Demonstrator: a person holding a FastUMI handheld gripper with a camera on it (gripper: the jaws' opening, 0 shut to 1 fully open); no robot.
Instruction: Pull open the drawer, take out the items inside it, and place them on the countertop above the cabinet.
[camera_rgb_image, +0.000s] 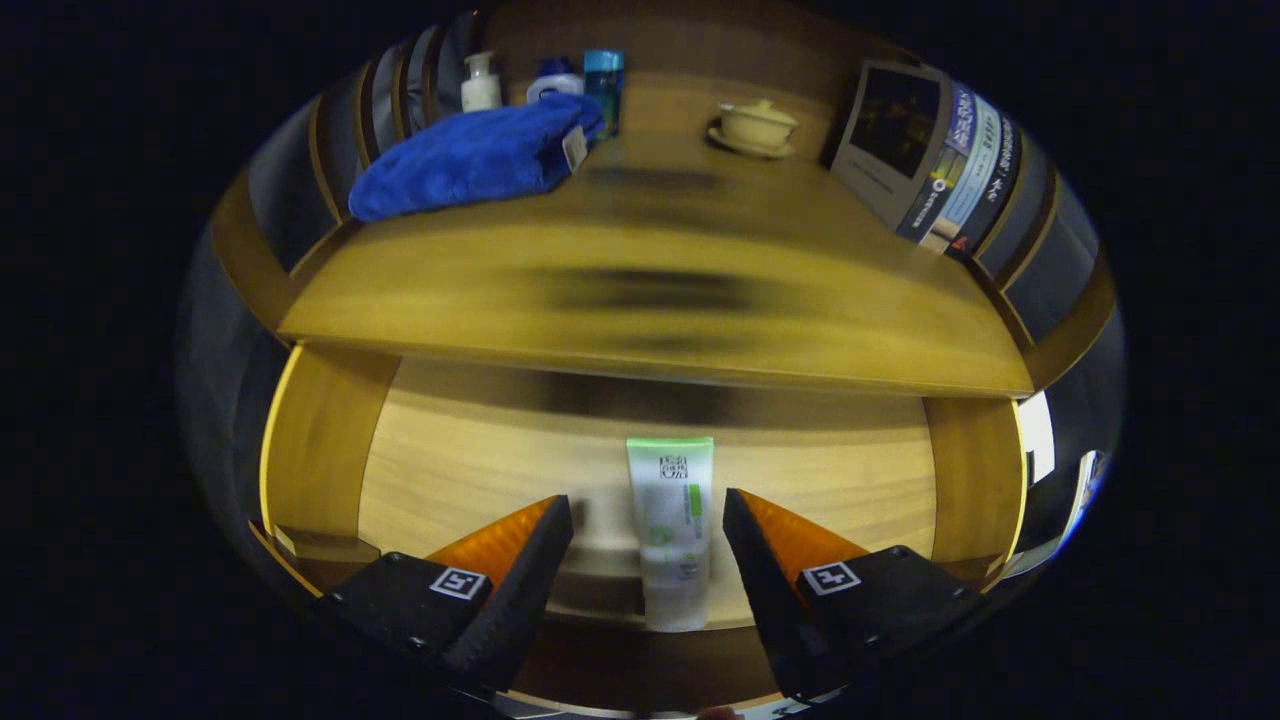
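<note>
We find the drawer (420, 470) pulled open below the countertop (650, 290), its pale wooden floor exposed. One item lies in it: a white tube with a green band (671, 530), lengthwise to the view, flat end toward the back of the drawer and cap end nearest us. The gripper (647, 530) hangs over the drawer with its fingers spread wide; the tube lies between them with a gap on each side, nearer the right finger, and neither finger touches it, so we record the claw as holding nothing. On the countertop we note a folded blue towel (470, 160) at the left rear, with a white pump bottle (480, 85), a white bottle with a blue cap (553, 80) and a blue bottle (603, 85) standing just behind it. A lidded cream cup on a saucer (757, 127) stands apart at the right rear, and a printed booklet (925, 155) leans at the right side. The countertop surface shows motion blur.
</note>
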